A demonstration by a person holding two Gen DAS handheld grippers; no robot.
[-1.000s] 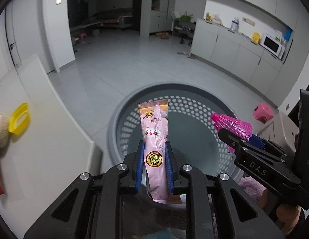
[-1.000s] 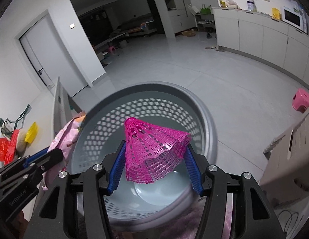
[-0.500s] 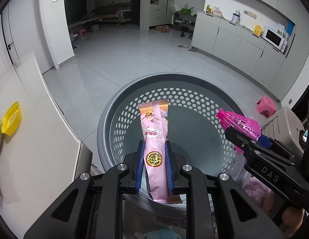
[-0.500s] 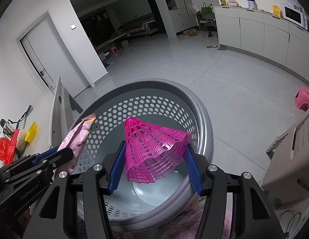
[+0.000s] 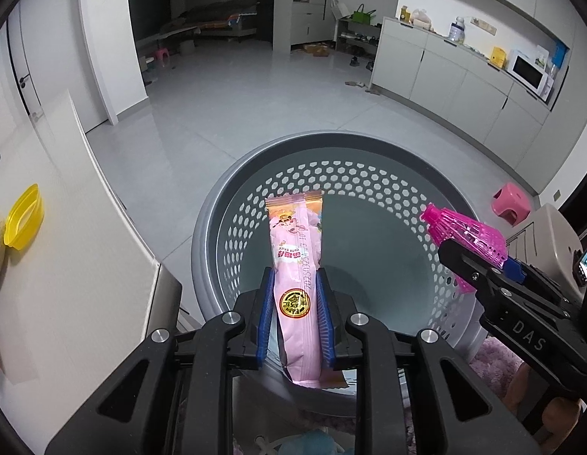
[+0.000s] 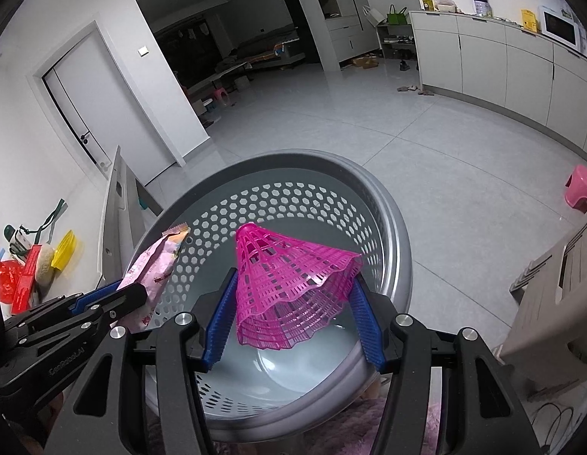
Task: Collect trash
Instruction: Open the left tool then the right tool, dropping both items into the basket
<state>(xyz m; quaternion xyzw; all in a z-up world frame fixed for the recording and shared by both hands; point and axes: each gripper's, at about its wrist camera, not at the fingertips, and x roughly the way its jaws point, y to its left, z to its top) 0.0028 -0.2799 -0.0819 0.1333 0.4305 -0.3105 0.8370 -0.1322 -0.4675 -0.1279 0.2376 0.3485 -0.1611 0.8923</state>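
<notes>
Over the last second both claws have been advancing over the grey basket [image 5: 217,235], which is now filling the lower centre of both views. The left claw [image 5: 295,314] is gripping a pink snack wrapper [image 5: 295,261] and the right claw [image 6: 293,322] is clamping a pink mesh cone [image 6: 289,284]. With both pieces hanging above the opening, releasing them looks like the next step.

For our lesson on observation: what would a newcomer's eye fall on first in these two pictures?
Probably the hot-pink mesh cone, gripped by the right gripper over the grey perforated basket. Next, the pale pink snack wrapper, held upright in the left gripper above the same basket. Both jaws are closed on their items.
</notes>
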